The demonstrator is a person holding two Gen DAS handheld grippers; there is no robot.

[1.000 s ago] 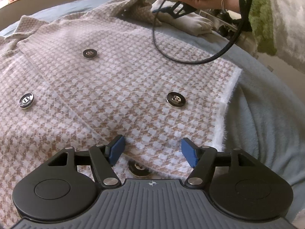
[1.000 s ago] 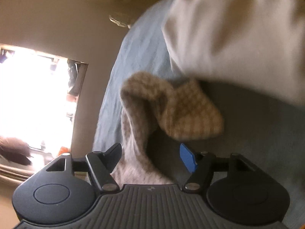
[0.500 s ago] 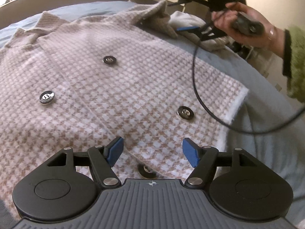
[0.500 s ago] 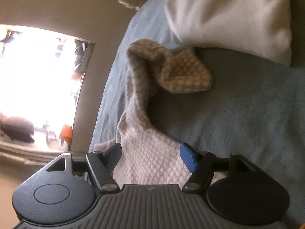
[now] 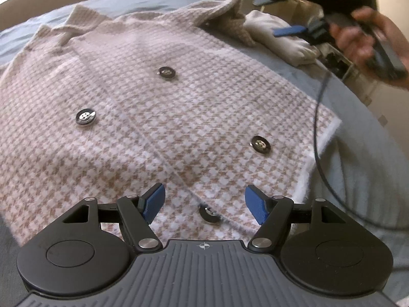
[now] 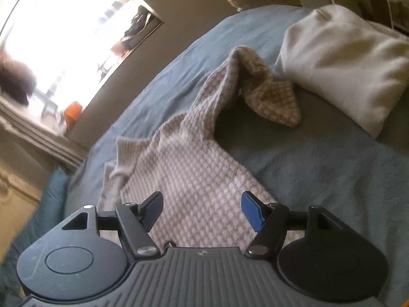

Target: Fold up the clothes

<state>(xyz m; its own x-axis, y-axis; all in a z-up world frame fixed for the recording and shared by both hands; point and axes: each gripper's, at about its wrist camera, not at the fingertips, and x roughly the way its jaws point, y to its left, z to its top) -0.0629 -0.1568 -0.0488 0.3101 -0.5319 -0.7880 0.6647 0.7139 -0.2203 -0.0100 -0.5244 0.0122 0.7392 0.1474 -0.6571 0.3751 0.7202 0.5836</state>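
Left wrist view first: nearest the lens, the left gripper (image 5: 204, 202) hangs just above the hem of the houndstooth jacket (image 5: 143, 107), its blue pads apart with only cloth and one dark button (image 5: 209, 214) showing below the gap. The jaws stand released and grip nothing; compared with a second ago they sit a shade wider, and the view has drawn back a little, so more of the garment's front is in sight.

The jacket lies spread front-up on the blue blanket (image 5: 363, 153), its overlapping front closed, three more buttons visible, its white-edged hem corner (image 5: 329, 133) flat at the right. Farther off, the jacket's sleeve (image 5: 237, 25) is bunched up against a folded cream garment (image 5: 281, 41).

Above that sleeve, the right gripper (image 5: 281, 12) is held in the person's hand (image 5: 368, 33), a black cable (image 5: 317, 128) trailing from it across the hem. A second ago it was low, close to the sleeve; now it is raised clear, jaws parted and empty.

Right wrist view confirms this: the right gripper (image 6: 202, 207) looks down across the jacket's shoulder toward the rumpled sleeve, its cuff end (image 6: 276, 102) doubled over on the blanket, where before the sleeve filled the near frame.

Both claws are therefore free and backed off. My reading is that the sleeve is not yet folded in, and that it needs picking up next
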